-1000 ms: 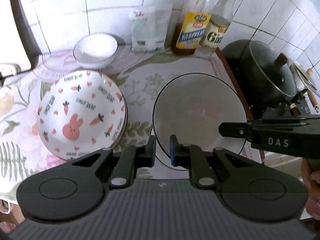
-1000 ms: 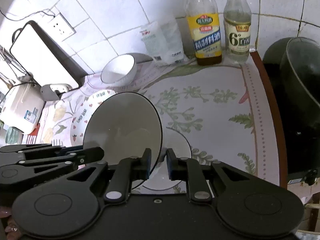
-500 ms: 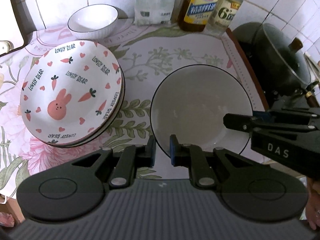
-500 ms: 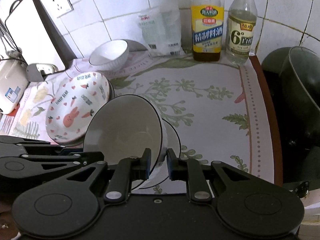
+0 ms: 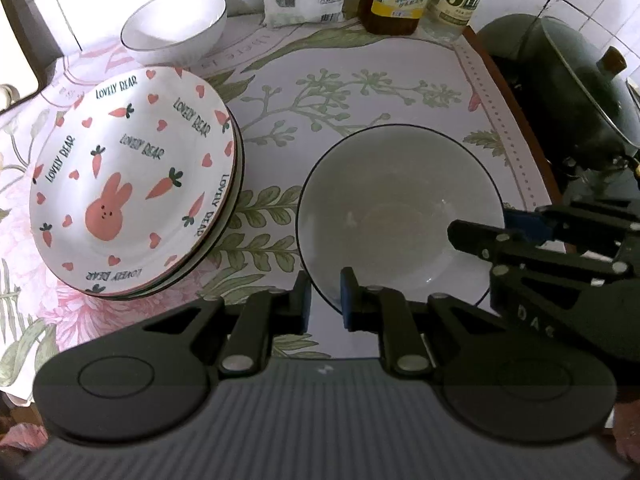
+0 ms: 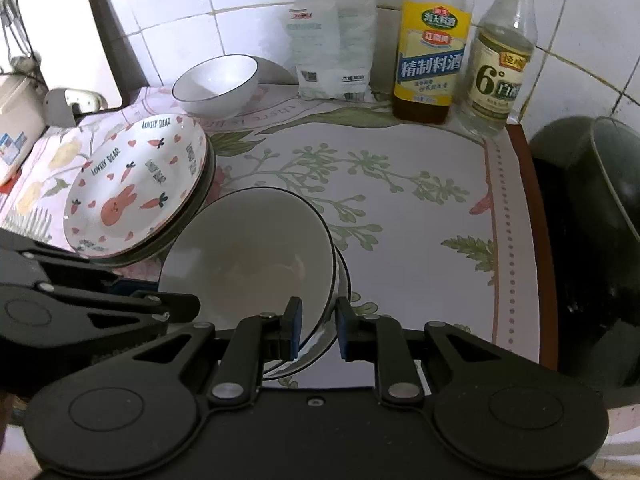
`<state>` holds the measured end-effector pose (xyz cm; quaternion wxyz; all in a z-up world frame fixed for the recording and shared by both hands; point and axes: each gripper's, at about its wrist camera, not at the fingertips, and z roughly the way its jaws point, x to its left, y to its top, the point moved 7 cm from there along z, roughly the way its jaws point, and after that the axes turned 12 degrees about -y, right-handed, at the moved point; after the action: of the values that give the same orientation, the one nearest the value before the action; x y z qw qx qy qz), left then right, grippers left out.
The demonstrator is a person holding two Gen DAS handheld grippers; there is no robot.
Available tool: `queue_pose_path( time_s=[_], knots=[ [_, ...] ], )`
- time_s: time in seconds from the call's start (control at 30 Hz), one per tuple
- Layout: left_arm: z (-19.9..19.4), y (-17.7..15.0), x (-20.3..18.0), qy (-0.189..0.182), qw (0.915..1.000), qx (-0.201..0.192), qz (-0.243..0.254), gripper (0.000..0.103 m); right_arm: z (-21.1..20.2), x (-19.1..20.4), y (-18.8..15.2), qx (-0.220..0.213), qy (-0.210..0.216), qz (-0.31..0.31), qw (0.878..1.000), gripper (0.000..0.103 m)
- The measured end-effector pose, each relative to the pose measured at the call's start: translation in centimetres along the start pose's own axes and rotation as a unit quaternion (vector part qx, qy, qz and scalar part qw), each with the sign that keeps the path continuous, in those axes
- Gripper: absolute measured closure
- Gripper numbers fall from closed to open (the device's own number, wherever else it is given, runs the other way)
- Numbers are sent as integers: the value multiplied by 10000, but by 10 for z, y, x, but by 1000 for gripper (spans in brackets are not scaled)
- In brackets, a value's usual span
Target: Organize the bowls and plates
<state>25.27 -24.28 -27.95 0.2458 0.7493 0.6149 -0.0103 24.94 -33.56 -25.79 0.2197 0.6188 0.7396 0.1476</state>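
Note:
A white bowl with a dark rim (image 5: 396, 216) (image 6: 248, 256) sits tilted in a second like bowl (image 6: 342, 280) on the floral mat. My left gripper (image 5: 324, 296) straddles its near rim with a narrow gap. My right gripper (image 6: 316, 328) straddles the rim on the other side; its fingers also show in the left wrist view (image 5: 500, 240). A stack of rabbit-and-carrot plates (image 5: 132, 180) (image 6: 136, 184) lies to the left. A smaller white bowl (image 5: 174, 24) (image 6: 216, 82) stands by the tiled wall.
Two bottles (image 6: 430, 48) (image 6: 496, 64) and a white packet (image 6: 332, 56) stand along the wall. A dark lidded pot (image 5: 568, 92) sits on the stove at the right, past the counter edge. A white appliance (image 6: 16, 116) is at the far left.
The held bowl has come down from a steep tilt into the bowl beneath it, and both grippers have moved lower and closer to the counter.

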Motion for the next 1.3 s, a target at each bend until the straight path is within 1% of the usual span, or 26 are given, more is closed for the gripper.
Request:
queue_pose_path(
  time_s=[0.13, 0.2, 0.3, 0.4, 0.43, 0.53, 0.7, 0.83, 1.0, 1.2, 1.3],
  knots=[
    [2, 0, 0, 87, 9999, 67, 38, 88, 5, -3, 0, 33, 49, 66, 10000, 79],
    [3, 0, -1, 50, 10000, 71, 10, 86, 7, -5, 1, 58, -5, 52, 10000, 78],
    [-2, 1, -3, 33, 9999, 136, 52, 85, 4, -6, 4, 23, 58, 67, 10000, 78],
    [-15, 2, -7, -41, 9998, 148, 104, 85, -10, -9, 10, -161, 210, 100, 9996, 72],
    [-21, 3, -8, -69, 9998, 132, 104, 83, -18, -10, 12, -275, 278, 99, 9992, 69],
    [-40, 5, -9, -96, 9998, 76, 143, 79, -40, -9, 19, -548, 431, 21, 9976, 66],
    [-73, 11, -7, -109, 9996, -38, 270, 73, -70, -5, 32, -705, 676, 154, 9951, 60],
    [-98, 20, 3, -186, 9992, -91, 335, 70, -88, 6, 43, -657, 880, 296, 9935, 58],
    [-125, 29, 22, -201, 9985, -108, 496, 68, -109, 23, 66, -763, 1151, 440, 9894, 57],
    [-154, 47, 51, -141, 9969, -242, 729, 63, -126, 46, 99, -990, 1190, 482, 9868, 52],
    [-166, 58, 67, -144, 9963, -321, 788, 62, -129, 55, 114, -1068, 1115, 437, 9870, 48]
  ],
)
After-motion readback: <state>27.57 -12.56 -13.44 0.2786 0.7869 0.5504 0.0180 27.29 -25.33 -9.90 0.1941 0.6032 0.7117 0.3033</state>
